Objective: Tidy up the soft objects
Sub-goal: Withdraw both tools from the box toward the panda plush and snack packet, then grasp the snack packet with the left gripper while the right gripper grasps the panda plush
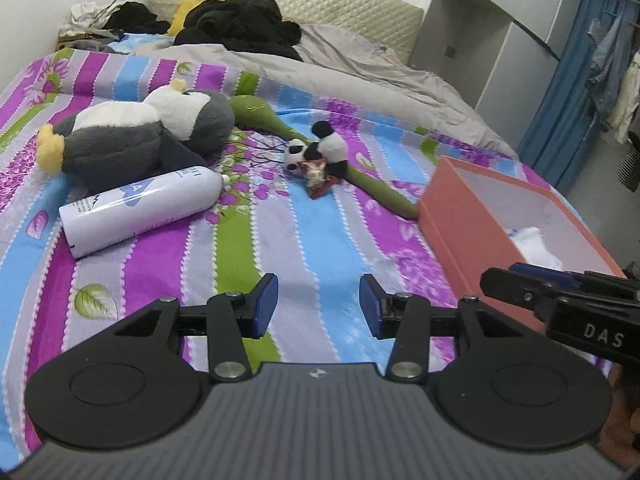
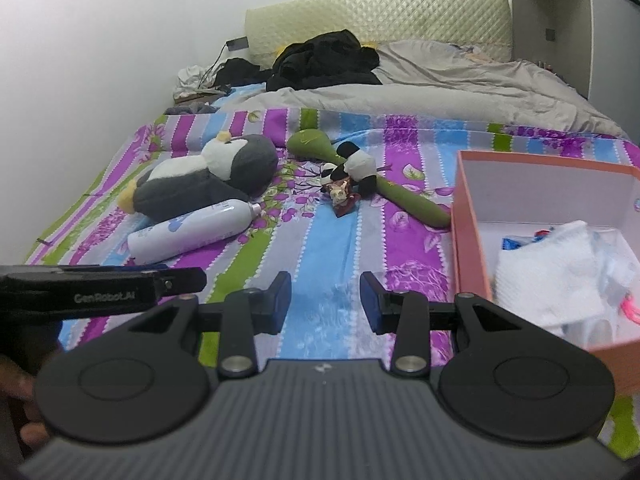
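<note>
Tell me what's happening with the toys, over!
Left gripper open, empty. Right gripper open, empty. Penguin plush and panda plush on the bed, outside orange box. White bottle lies against the penguin.

We note a grey-white penguin [image 1: 132,136] on its side, a small panda [image 1: 320,150] atop a long green plush [image 1: 280,124], all on the bedspread; white cloths [image 2: 560,276] in the orange box [image 2: 468,240].

both wrists low over bed [image 1: 304,232] | facing headboard [image 2: 380,16] | shared: bedspread
</note>
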Available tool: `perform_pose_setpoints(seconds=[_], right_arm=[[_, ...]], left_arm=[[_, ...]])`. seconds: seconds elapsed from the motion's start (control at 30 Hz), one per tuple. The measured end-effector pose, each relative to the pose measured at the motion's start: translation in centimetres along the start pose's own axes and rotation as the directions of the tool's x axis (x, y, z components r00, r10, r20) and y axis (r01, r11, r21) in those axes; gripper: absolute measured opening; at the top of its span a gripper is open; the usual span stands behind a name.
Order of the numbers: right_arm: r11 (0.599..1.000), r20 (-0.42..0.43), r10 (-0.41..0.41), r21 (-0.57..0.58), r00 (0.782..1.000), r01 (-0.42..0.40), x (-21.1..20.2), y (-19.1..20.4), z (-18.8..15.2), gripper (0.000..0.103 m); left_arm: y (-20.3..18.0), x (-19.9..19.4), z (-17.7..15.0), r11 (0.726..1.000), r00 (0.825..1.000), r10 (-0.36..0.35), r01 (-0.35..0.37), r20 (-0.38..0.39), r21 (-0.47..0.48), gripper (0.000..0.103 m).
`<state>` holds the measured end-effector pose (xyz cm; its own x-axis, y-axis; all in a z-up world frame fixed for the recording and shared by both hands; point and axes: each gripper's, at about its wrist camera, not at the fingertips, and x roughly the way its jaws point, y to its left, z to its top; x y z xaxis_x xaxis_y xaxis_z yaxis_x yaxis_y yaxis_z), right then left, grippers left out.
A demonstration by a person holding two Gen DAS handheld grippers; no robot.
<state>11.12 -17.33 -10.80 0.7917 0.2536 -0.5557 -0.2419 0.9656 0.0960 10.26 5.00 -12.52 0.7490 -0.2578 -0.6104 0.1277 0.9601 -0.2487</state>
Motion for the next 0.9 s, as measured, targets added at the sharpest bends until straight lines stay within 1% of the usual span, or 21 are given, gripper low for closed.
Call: perform_pose_setpoints(seconds=[0.17,0.27,0.37,0.47,0.57,0.73,0.77,0.8,0.83,0.9], right_arm=[[1.000,0.000,0.010,-0.002,1.000,-0.010,3.2,-0.1,0.8,0.041],[1.000,0.008,0.005,0.010,1.000,-0.005,5.1,-0.3,1.5,0.041],[1.000,0.021,-0.005,0.031,1.000,0.005,7.1,-0.9,2.0,0.041],[0.998,0.015,-0.015,0.058,1.000,0.014,9.6,-1.7,2.6,0.041],[0.996,0.004,-0.023,0.086,1.000,0.023,12.0,-2.5,3.5,0.041],[0.993,0.000,-0.026,0.111,1.000,0.026,15.8,-3.9,6.2,0.041],[0.993,-0.004,-0.017,0.113,1.000,0.018,16.5,-4.2,6.9,0.046],[0.994,-0.009,-0.010,0.113,1.000,0.011,17.3,-4.3,7.7,0.055],[0.994,-0.008,-0.003,0.111,1.000,0.004,17.9,-4.5,8.4,0.059],[0.994,-0.014,0.020,0.111,1.000,-0.018,19.4,-4.8,9.9,0.058]], left_arm=[[1.8,4.3,1.2,1.000,1.000,0.025,-0.025,-0.004,-0.006,0.051],[2.4,7.1,1.8,0.998,0.998,0.056,-0.056,0.003,-0.004,0.051],[3.0,10.3,2.3,0.998,0.998,0.064,-0.064,-0.005,0.002,0.051],[3.3,13.0,2.8,0.999,0.999,0.049,-0.049,-0.006,0.003,0.051],[3.3,15.5,3.4,0.999,0.999,0.032,-0.032,0.010,0.010,0.051],[3.3,19.5,4.4,1.000,1.000,-0.005,0.005,0.015,-0.006,0.051],[3.4,20.3,4.8,1.000,1.000,-0.015,0.015,0.017,-0.012,0.052],[3.4,21.0,5.1,1.000,1.000,-0.022,0.022,0.021,-0.015,0.053],[3.4,21.6,5.4,0.999,0.999,-0.027,0.028,0.022,-0.020,0.058],[3.4,23.0,6.2,0.999,0.999,-0.044,0.045,0.029,-0.028,0.060]])
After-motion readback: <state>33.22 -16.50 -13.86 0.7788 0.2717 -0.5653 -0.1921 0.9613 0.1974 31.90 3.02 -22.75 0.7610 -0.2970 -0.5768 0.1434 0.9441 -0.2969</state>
